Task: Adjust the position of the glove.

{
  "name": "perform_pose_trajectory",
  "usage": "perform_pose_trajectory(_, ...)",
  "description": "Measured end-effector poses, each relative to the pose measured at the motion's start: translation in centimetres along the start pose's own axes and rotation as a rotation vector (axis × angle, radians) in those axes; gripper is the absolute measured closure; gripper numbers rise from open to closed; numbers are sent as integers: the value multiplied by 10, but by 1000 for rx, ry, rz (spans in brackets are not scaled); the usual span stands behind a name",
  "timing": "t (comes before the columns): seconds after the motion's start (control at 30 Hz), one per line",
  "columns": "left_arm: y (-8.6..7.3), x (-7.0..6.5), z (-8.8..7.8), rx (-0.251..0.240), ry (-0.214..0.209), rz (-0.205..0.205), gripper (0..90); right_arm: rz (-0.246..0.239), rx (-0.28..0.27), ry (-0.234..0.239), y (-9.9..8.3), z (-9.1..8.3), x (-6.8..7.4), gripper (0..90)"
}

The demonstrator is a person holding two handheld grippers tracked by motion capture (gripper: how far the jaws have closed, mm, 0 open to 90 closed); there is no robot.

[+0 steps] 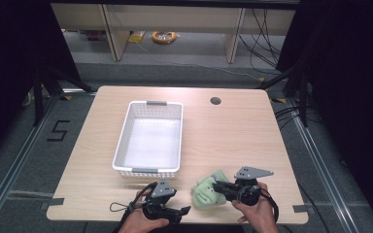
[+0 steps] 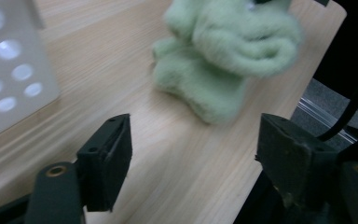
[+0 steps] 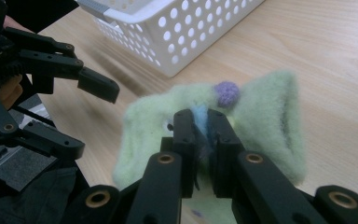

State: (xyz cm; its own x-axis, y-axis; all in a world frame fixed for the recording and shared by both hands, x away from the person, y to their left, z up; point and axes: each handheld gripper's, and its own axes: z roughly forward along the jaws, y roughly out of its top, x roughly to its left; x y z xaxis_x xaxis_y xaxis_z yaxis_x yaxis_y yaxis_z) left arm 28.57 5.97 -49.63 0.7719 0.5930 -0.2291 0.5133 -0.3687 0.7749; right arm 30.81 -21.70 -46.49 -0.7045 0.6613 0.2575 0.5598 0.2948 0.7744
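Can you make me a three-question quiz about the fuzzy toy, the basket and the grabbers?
1. Where is the green plush toy?
A. inside the basket
B. on the table, in front of the basket
C. on the floor

2. What colour is the basket?
A. white
B. red
C. blue

3. What is the right gripper doing?
A. hanging open over the basket
B. lying on the table with nothing in it
C. pinching the toy

Answers:
1. B: the toy sits on the table, near the front edge, outside the basket.
2. A: its walls, dotted with holes, are white.
3. C: its fingers squeeze the toy's fuzzy fabric, while the left gripper is open with nothing between.
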Motion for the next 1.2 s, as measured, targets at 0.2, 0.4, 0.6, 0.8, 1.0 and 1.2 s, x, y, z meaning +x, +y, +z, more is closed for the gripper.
perform_pose_trajectory(0.2, 12, -3, 11, -30, -35, 16, 368, 11, 9, 18, 0, 4, 5, 838)
perform_pose_trajectory(0.4, 18, 2, 16, -13, -77, 24, 562, 2, 11, 34, 0, 5, 7, 838)
perform_pose_trajectory(0.6, 21, 2, 16, -11, -82, 51, 796, -9, 8, 39, 0, 5, 9, 839)
perform_pose_trajectory(0.8, 30, 6, 12, -11, -68, 56, 839, 13, -4, 31, -1, 2, 11, 839)
perform_pose_trajectory(1.0, 35, 8, 15, -4, -83, 58, 842, 60, 16, 26, -7, -1, 16, 839)
perform_pose_trajectory(1.2, 39, 11, 19, 9, -84, 41, 844, 76, 13, 37, -17, 1, 16, 838)
